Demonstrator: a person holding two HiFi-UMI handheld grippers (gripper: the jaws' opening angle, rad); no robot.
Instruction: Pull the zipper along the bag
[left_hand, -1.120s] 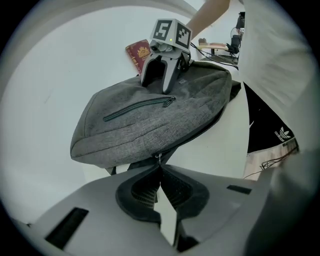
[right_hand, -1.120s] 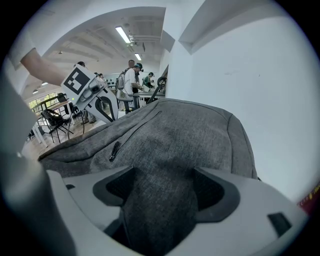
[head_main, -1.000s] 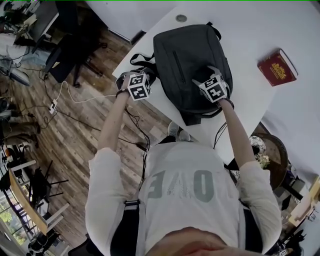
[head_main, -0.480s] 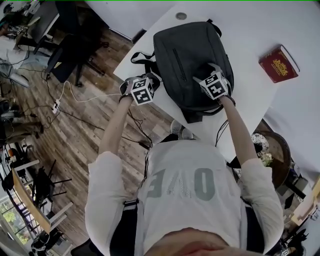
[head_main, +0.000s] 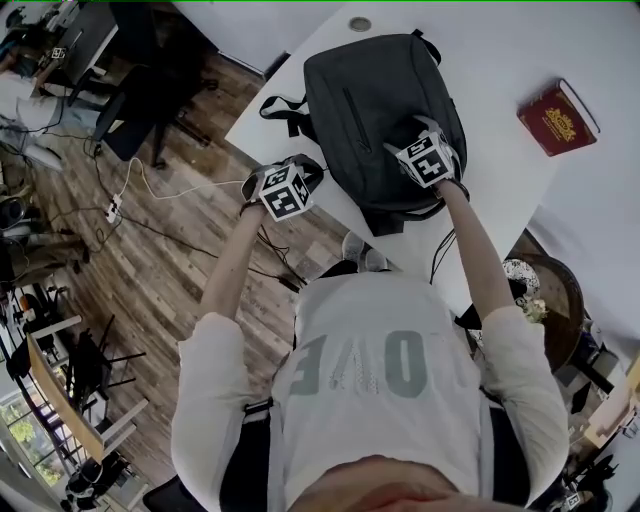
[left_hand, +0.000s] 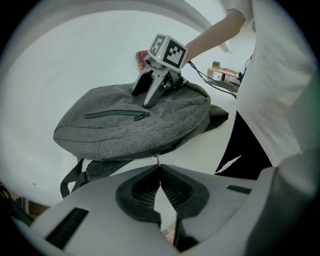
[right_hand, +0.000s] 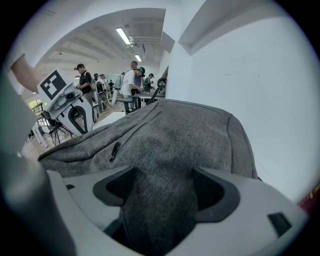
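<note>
On the white worktop (head_main: 490, 45) the grey bag (head_main: 380, 100) is laid flat. Only in the left gripper view is the thin zipper pull (left_hand: 158, 159) seen nipped by the left claw (left_hand: 159, 169), which is pressed together. A fold of the bag is shown pinched by the right claw (right_hand: 162, 192) in the right gripper view.

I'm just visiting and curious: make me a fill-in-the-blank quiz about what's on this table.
The grey backpack lies on a ____ table.
The left gripper pinches its ____ pull.
The right gripper clamps a fold of the ____.
The book beside it is ____.
Missing: white; zipper; backpack; red.
</note>
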